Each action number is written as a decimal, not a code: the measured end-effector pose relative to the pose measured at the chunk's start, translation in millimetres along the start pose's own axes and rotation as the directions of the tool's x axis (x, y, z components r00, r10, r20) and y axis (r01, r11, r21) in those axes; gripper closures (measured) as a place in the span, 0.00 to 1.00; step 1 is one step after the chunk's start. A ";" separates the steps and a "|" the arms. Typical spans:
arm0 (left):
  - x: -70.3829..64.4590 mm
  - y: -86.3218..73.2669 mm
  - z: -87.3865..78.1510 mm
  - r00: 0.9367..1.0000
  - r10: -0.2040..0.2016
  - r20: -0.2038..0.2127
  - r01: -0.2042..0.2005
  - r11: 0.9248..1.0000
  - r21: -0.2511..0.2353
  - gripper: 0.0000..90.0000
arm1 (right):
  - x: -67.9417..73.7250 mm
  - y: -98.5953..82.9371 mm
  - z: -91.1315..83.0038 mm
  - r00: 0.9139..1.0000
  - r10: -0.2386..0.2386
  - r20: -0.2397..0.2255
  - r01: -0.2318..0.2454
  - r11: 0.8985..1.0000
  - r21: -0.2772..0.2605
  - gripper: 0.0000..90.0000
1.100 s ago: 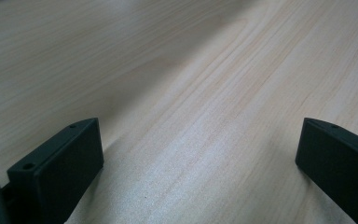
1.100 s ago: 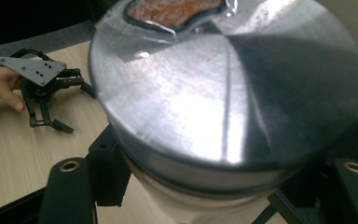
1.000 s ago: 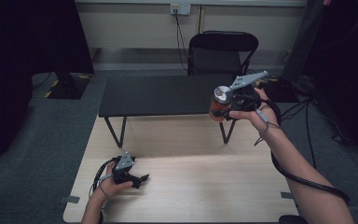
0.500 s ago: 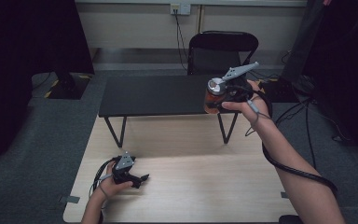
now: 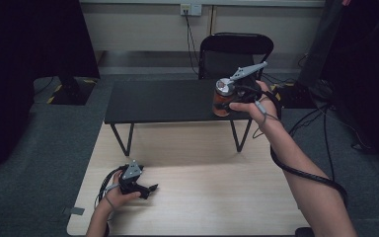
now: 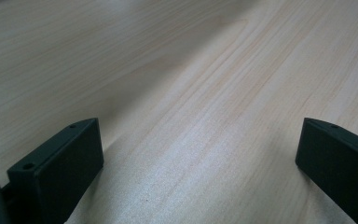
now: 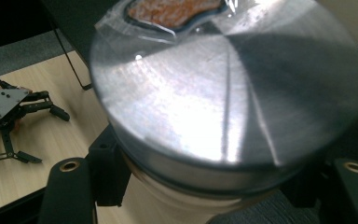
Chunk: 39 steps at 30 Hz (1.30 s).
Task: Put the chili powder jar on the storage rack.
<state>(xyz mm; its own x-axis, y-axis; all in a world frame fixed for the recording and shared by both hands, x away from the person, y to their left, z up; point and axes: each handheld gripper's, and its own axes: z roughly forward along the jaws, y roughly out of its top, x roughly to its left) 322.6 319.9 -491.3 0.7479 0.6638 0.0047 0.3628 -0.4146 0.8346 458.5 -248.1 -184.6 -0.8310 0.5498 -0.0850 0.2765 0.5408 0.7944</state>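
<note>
Jar (image 5: 222, 98) with a silver metal lid (image 7: 228, 88) and reddish-orange contents sits clamped in the right gripper (image 5: 225, 101), whose jaws press its sides just under the lid. This gripper holds the jar at the near right edge of the black side table (image 5: 163, 101), with the person's right hand (image 5: 250, 101) directly behind it and a black folding chair (image 5: 234, 54) beyond. The left gripper (image 5: 149, 188) lies well apart, lower and to the left, resting on the light wooden table (image 6: 191, 93) in the person's left hand (image 5: 116, 197). Its jaws stand wide apart with bare wood between them.
</note>
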 end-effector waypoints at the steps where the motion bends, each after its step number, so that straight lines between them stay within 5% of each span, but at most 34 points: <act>1: 0.1 0.2 -0.1 1.000 0.001 0.000 -0.001 1.000 0.001 0.00 | -0.8 0.9 0.9 1.000 -0.001 0.002 0.001 1.000 0.001 0.35; 39: 0.1 0.1 -0.1 1.000 -0.001 0.000 0.001 1.000 0.000 0.00 | -17.8 24.4 55.6 0.999 0.035 0.020 -0.035 0.999 -0.004 0.35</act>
<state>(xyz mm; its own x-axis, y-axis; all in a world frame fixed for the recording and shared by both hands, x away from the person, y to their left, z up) 322.6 320.0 -491.2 0.7479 0.6638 0.0038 0.3636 -0.4144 0.8343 506.9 -209.4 -197.2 -0.8110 0.5810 -0.0686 0.3037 0.5183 0.7995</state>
